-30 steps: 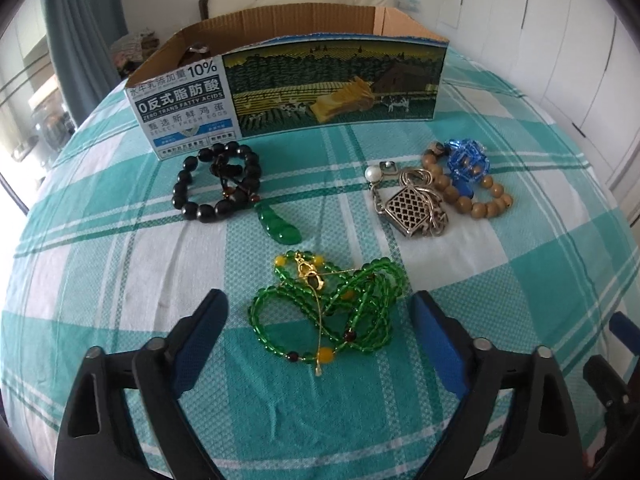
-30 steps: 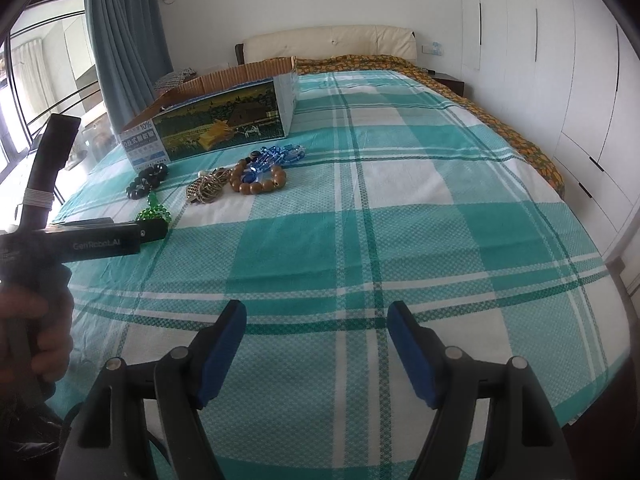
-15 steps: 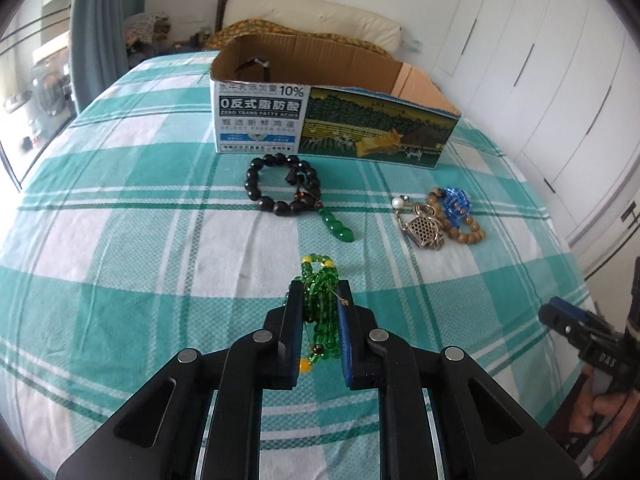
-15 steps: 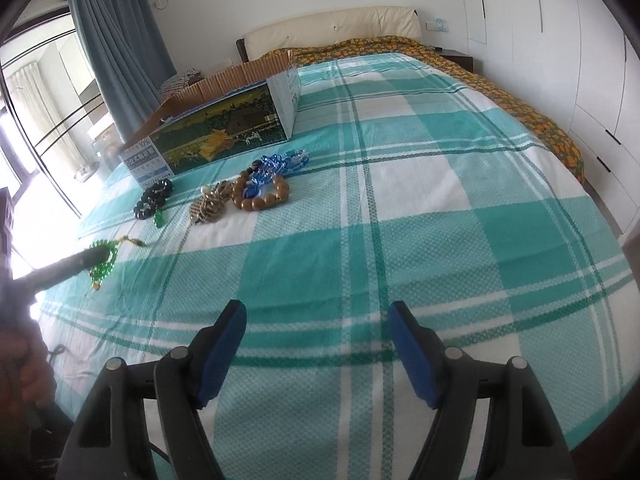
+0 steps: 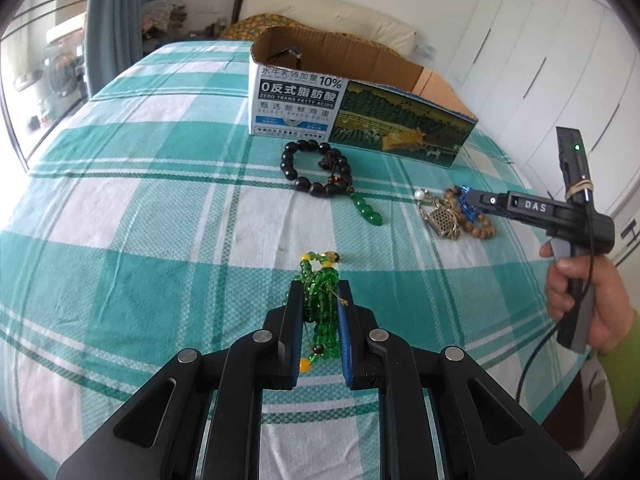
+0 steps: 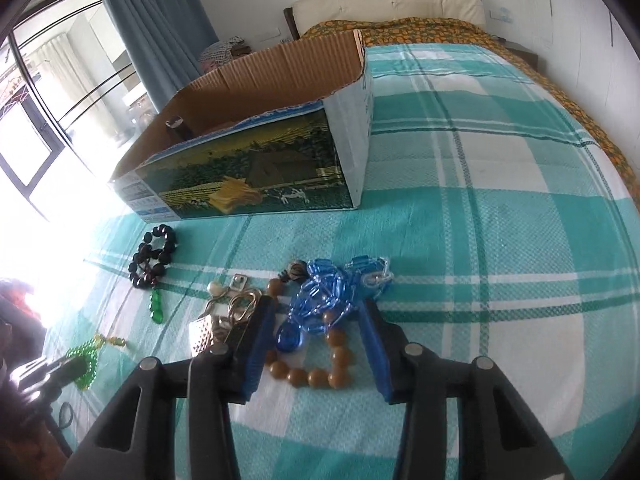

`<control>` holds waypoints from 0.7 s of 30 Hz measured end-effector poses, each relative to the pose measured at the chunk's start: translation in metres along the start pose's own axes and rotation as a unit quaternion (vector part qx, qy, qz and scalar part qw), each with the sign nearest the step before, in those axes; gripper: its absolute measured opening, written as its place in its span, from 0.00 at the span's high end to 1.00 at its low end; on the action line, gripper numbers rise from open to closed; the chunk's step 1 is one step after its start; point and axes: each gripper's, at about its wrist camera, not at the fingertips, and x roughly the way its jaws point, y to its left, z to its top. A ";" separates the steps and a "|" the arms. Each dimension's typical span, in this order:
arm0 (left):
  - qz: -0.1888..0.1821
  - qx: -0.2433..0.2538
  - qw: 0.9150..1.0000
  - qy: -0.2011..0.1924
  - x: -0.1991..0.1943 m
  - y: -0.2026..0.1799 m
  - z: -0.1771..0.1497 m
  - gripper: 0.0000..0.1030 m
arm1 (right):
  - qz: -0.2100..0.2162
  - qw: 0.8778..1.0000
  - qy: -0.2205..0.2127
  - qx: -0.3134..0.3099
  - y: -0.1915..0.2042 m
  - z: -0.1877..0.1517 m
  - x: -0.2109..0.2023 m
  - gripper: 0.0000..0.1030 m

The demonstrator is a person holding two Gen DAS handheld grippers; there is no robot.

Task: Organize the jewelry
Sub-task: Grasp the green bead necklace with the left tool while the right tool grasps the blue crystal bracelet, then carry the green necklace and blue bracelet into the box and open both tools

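A home bedroom. The working surface is a bed (image 6: 500, 184) spread with a teal-and-white checked sheet, with a cream padded headboard (image 6: 384, 4) at its far edge and an orange patterned blanket (image 6: 404, 30) just below it. White wardrobe doors (image 5: 532, 64) line one side; a blue-grey curtain (image 6: 156, 20) hangs beside a large window (image 6: 52, 92) on the other.

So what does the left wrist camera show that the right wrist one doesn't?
Left wrist only: the left gripper shut on the green bead necklace, and the hand holding the right tool.

Right wrist only: the right gripper closing around the blue chain and wooden bead bracelet.

Both: the cardboard box, black bead bracelet and metal charm.
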 end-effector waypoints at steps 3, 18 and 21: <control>0.001 -0.006 1.000 0.006 0.002 0.005 -0.001 0.86 | -0.008 1.000 -0.003 -0.001 0.001 0.007 0.006 0.74; -0.036 -0.027 0.999 -0.007 -0.025 0.010 0.017 0.86 | 0.077 0.995 -0.060 0.003 0.007 0.014 -0.100 0.89; -0.041 -0.026 0.999 -0.015 -0.038 0.011 0.026 0.86 | 0.082 0.994 -0.072 -0.018 0.018 0.011 -0.123 0.89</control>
